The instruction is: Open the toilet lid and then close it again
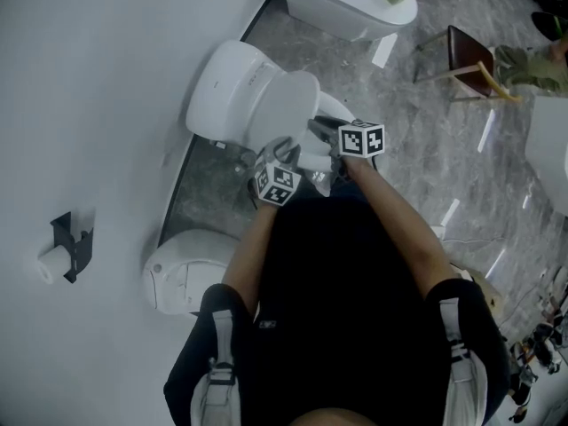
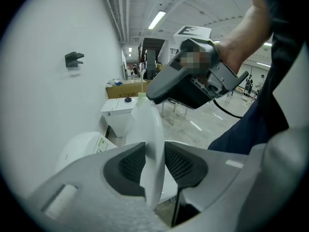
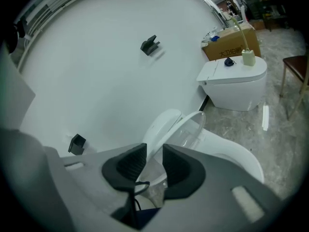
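Nearest, the left claw [image 2: 154, 151] is clamped on the toilet lid [image 2: 147, 129], whose white edge fills the gap between its pads. The right claw [image 3: 153, 153] has its jaws a little apart, with the lid's thin rim running through the gap. In the head view both claws sit at the centre. There the lid is tilted up off the toilet [image 1: 226, 87], which backs onto the white wall [image 1: 98, 78] at 9 o'clock. The floor [image 1: 417, 149] is grey marbled stone, glossy, with streaks of reflected ceiling light. Open floor spreads from 2 to 4 o'clock. At 8 o'clock, close by the person's left elbow, sits a second white toilet [image 1: 177, 278], and a black paper holder [image 1: 75, 247] hangs on the wall just beyond it. Farther off, a wooden chair [image 1: 470, 60] stands at 2 o'clock, and a third toilet [image 1: 346, 7] ends the wall line at 12 o'clock
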Action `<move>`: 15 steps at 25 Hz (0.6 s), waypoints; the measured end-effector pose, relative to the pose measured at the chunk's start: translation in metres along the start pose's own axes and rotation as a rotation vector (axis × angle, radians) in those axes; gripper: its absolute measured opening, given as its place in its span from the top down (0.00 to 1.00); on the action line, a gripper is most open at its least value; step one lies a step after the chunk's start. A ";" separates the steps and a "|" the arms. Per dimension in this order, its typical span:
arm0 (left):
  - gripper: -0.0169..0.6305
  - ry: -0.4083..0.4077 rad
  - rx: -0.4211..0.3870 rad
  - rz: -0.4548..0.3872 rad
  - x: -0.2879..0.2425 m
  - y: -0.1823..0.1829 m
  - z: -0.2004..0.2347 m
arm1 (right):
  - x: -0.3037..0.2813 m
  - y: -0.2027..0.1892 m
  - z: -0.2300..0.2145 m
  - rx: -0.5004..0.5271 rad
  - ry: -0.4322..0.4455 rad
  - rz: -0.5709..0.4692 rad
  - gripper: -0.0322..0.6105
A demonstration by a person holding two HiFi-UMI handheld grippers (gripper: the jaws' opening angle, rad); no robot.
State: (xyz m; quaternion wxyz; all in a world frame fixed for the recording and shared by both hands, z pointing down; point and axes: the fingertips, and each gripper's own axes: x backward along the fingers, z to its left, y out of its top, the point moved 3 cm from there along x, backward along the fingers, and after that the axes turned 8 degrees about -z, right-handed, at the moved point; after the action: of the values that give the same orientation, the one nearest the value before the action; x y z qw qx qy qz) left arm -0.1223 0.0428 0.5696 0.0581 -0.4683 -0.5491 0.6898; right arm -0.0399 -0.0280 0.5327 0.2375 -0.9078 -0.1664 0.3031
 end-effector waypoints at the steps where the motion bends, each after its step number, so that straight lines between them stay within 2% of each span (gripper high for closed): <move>1: 0.78 0.002 0.002 -0.004 0.001 0.000 0.002 | 0.000 0.002 0.002 0.003 0.006 -0.008 0.78; 8: 0.79 0.032 0.027 -0.017 0.009 0.001 0.019 | 0.007 0.009 0.014 -0.001 0.047 -0.057 0.78; 15: 0.81 0.064 0.048 -0.025 0.018 0.001 0.040 | 0.022 0.003 0.001 -0.007 0.002 -0.081 0.78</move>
State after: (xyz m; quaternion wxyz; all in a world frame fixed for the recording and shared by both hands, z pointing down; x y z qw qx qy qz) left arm -0.1601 0.0246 0.5568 0.0957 -0.4818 -0.5360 0.6866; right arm -0.0233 -0.0200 0.5196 0.2464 -0.9016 -0.2037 0.2916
